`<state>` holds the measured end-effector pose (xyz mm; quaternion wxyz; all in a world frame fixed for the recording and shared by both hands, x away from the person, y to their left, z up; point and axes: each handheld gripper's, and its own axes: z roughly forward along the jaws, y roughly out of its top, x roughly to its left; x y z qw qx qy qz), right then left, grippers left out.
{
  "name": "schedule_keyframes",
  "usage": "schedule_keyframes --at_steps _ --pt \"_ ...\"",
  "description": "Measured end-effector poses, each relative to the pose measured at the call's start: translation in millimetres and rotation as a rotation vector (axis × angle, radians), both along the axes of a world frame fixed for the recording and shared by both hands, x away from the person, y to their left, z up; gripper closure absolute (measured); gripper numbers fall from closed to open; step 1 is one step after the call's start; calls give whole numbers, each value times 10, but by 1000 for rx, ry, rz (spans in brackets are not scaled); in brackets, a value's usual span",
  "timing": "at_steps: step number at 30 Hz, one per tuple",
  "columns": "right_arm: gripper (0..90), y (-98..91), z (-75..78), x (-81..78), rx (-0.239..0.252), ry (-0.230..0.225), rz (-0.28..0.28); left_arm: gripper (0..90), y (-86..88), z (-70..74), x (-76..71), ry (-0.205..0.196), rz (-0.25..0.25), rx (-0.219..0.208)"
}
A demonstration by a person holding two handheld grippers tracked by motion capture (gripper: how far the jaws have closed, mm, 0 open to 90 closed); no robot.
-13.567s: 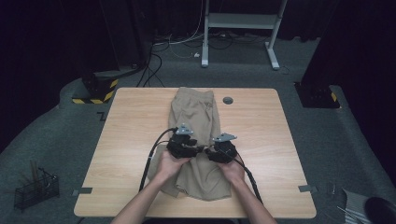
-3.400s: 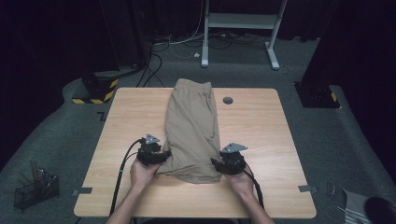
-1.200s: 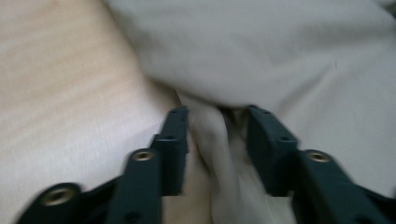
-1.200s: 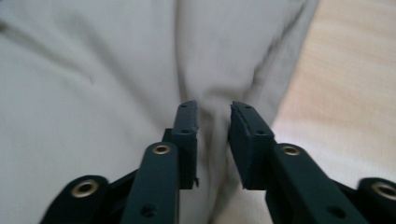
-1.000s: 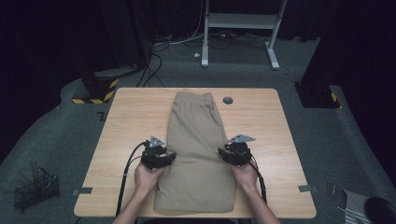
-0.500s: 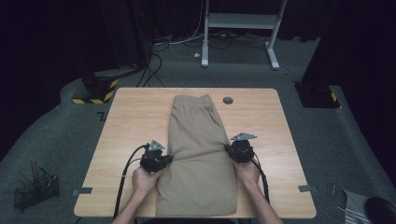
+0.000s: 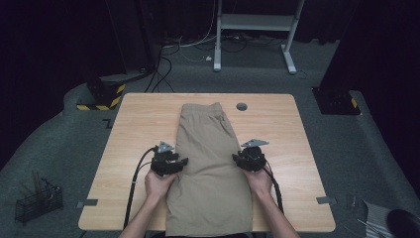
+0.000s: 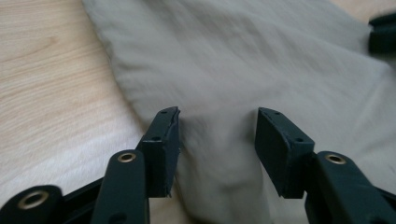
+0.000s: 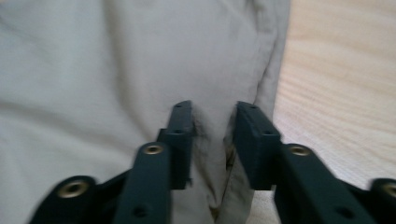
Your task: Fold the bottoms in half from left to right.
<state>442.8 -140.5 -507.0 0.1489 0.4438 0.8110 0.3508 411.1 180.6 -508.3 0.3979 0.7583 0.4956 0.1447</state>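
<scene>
High view shows the folded khaki cotton shorts (image 7: 210, 163) lying lengthwise down the middle of the light wooden table (image 7: 277, 129), the near end hanging over the front edge. At their left edge the left gripper (image 7: 182, 162) has just been opening, a raised fold of cloth between its parted jaws. At the right edge the right gripper (image 7: 236, 159) has likewise been opening, jaws narrowly apart around a pinch of fabric.

Your shorts (image 7: 210, 163) ran off the bench (image 7: 297, 148) and out of frame at the bottom edge; your elbows were cut off there too.
</scene>
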Motion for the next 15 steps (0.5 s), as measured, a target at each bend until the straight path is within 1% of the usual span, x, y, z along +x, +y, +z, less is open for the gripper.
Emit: schedule_keyframes --at_steps 1,3,4,5,6,8,10,12,13,14,15 --pt "781 -1 -25 22 -10 0 2 562 -2 -15 8 5 -1 5" --pt "860 -12 -43 36 -8 1 6 632 -9 -56 19 24 -15 26" --pt "881 -16 -40 34 -12 -2 10 674 -17 -72 19 33 -23 36" --pt "887 -18 -36 29 -14 -2 10 717 -18 -80 17 37 -33 48" --pt "889 -22 -34 25 -16 -1 12 756 -24 -82 12 38 -38 50" --pt "891 -31 -33 0 -15 1 15 821 -36 -77 -10 38 -57 73" --pt "891 -41 -31 -65 -15 2 27 843 -41 -67 -61 43 -80 87" --pt "891 -60 -25 -169 -26 -5 54 849 -14 -61 -133 40 -108 98" --pt "891 -73 -21 -227 -24 -2 67 849 -4 -61 -174 45 -113 91" --pt "890 -81 -19 -280 -19 1 82 848 7 -56 -206 45 -117 95" --pt "888 -77 -16 -327 -25 4 95 843 12 -47 -235 43 -122 101"
